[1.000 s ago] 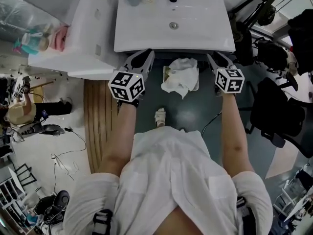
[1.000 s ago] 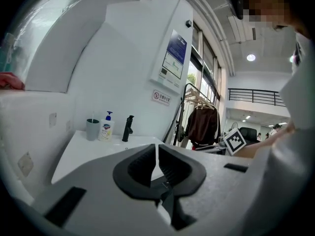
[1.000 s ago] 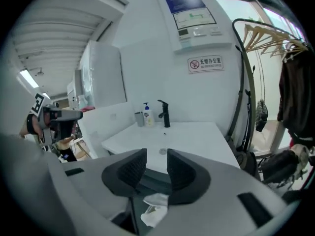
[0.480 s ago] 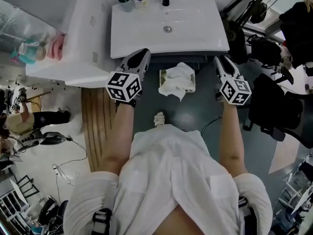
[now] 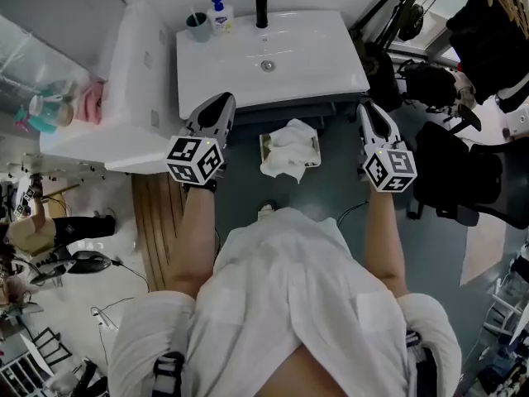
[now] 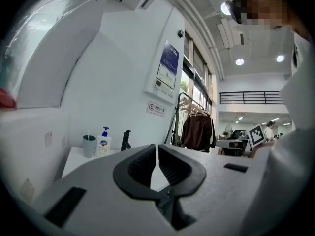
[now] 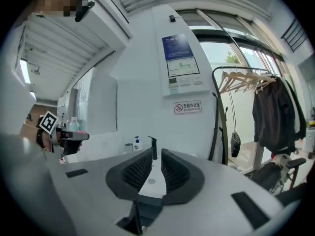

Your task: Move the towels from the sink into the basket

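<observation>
A person stands in front of a white sink (image 5: pixel 314 60) and holds a tool in each hand; the left gripper (image 5: pixel 221 100) is up by the sink's front left corner, and the right gripper (image 5: pixel 364 107) is up by the front right corner; they are well apart, one on each side; both point at the wall behind the sink, nearly level; in the left gripper view its two dark fingers (image 6: pixel 140 165) are closed, with only a thin line between the tips, and there is nothing in them; in the right gripper view its fingers (image 7: pixel 174 172) have just been closing, and now they are almost together, with a small gap and nothing in it; a white towel (image 5: pixel 289 145) lies bunched up in the basket (image 5: pixel 317 149); the basket sits on the dark floor (image 5: pixel 331 188), just below the front edge of the sink and between the two grippers; part of the towel hangs over the basket's near left side; neither gripper touches the towel or the basket; at the back of the sink stand a black tap (image 5: pixel 261 10), a soap bottle (image 5: pixel 219 15) and a cup (image 5: pixel 197 26).
</observation>
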### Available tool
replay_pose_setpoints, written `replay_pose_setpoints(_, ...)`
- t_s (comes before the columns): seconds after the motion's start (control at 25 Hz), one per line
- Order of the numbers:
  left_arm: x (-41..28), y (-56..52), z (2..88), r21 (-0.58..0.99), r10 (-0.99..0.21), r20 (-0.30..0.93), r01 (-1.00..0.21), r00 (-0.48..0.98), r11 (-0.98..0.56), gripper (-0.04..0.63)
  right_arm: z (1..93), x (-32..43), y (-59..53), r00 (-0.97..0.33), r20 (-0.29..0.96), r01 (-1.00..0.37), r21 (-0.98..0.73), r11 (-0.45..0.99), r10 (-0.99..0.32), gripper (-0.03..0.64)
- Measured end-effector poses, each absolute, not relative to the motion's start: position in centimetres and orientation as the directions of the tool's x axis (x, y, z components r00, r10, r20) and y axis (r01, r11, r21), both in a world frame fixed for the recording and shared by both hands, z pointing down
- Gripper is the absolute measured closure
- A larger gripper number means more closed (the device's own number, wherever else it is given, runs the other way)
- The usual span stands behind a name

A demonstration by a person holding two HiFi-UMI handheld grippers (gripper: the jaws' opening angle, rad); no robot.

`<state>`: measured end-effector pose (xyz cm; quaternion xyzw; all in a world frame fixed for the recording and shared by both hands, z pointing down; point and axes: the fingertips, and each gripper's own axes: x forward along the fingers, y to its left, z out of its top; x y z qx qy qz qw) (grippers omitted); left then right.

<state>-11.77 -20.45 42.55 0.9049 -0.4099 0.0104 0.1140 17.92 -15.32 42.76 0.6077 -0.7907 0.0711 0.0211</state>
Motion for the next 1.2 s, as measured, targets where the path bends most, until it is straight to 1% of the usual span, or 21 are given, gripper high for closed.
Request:
replay_pose_setpoints(0.28,-13.9,-19.3,40.2,0.158,-0.750,0.063,-0.749,0.658,-0.644,0.571,39.4,17.1,-13.0,-0.246,0.036,-0.969,-0.034,0.245,-0.969,0.545)
replay_pose_setpoints(0.68,-14.5,-19.0,38.5,0.135,-0.763,0.039,-0.760,0.646,-0.636,0.571,36.7,18.2,-11.0,-0.258,-0.026,-0.966,-0.002,0.258,-0.966,0.565)
replay_pose_setpoints(0.8,-14.3,-18.9,37.9,0.131,-0.778,0.025,-0.774,0.627,-0.619,0.571,36.3,18.7,-11.1,-0.276,-0.018,-0.961,0.007,0.276,-0.961,0.588)
replay_pose_setpoints(0.96,-13.7,-18.6,37.7,0.135,-0.791,0.020,-0.786,0.611,-0.604,0.571,35.9,19.7,-11.2,-0.299,-0.003,-0.954,0.011,0.299,-0.954,0.589)
replay_pose_setpoints(1.2,-13.2,-18.3,38.7,0.152,-0.800,0.033,-0.794,0.599,-0.588,0.571,36.5,20.8,-11.7,-0.297,0.010,-0.955,0.004,0.297,-0.955,0.589)
